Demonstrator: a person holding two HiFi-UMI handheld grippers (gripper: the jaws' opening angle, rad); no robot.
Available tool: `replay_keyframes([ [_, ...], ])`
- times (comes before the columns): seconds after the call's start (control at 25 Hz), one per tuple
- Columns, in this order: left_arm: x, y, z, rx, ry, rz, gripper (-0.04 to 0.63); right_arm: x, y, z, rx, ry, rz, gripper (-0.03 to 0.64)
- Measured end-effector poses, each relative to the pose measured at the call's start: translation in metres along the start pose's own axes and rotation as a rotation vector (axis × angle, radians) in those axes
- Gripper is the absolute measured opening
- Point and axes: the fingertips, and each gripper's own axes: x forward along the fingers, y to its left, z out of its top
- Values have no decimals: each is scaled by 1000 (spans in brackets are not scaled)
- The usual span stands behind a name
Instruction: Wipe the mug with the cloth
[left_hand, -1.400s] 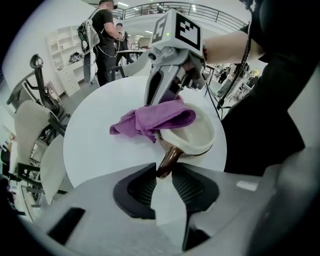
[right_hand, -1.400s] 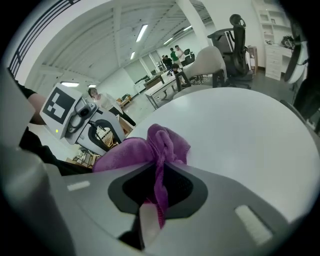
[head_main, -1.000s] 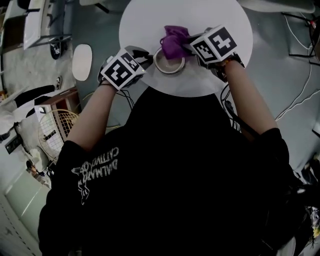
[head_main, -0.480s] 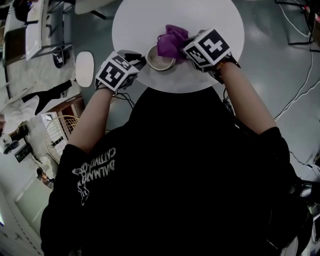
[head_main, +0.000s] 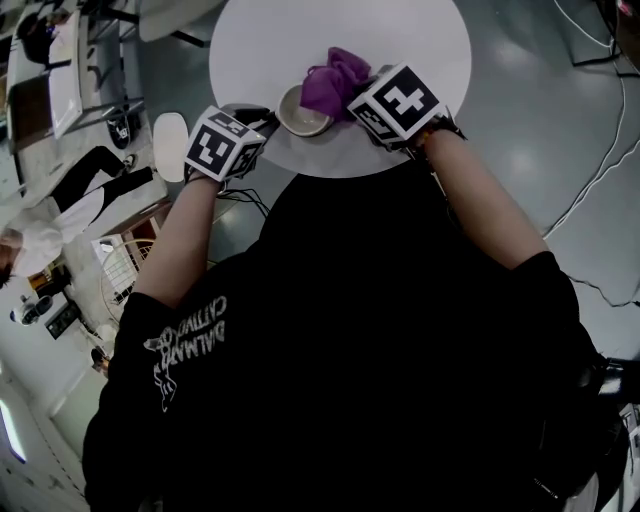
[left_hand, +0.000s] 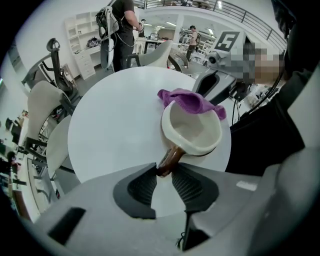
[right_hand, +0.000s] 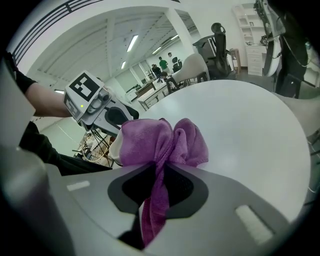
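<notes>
A cream mug (head_main: 303, 110) with a brown handle (left_hand: 170, 159) stands near the front edge of the round white table (head_main: 270, 40). My left gripper (head_main: 262, 118) is shut on that handle, which sits pinched between its fingertips (left_hand: 164, 175). A purple cloth (head_main: 333, 80) lies bunched against the mug's far rim (left_hand: 187, 99). My right gripper (head_main: 355, 95) is shut on the cloth (right_hand: 160, 140), and a tail of it hangs down between the jaws. In the right gripper view the cloth hides most of the mug (right_hand: 114, 147).
The table edge is right beside both grippers. Around the table are office chairs (left_hand: 42, 107), a white stool (head_main: 170, 132) and cables (head_main: 600, 150) on the grey floor. People (left_hand: 122, 30) stand at desks farther back.
My right gripper has slid the cloth a little way along the mug's rim. My left gripper keeps its hold on the handle. The head view has shifted.
</notes>
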Motion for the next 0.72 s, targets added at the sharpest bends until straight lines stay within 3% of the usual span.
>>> replay_keyframes([
  [0.32,-3,8,2,-29,15,30,94,-3,8,-5,50,-31,-9,63],
  [0.72,1,5,-9,-37,-25,-16,92,2,24,-26,96,-52,-78,63],
])
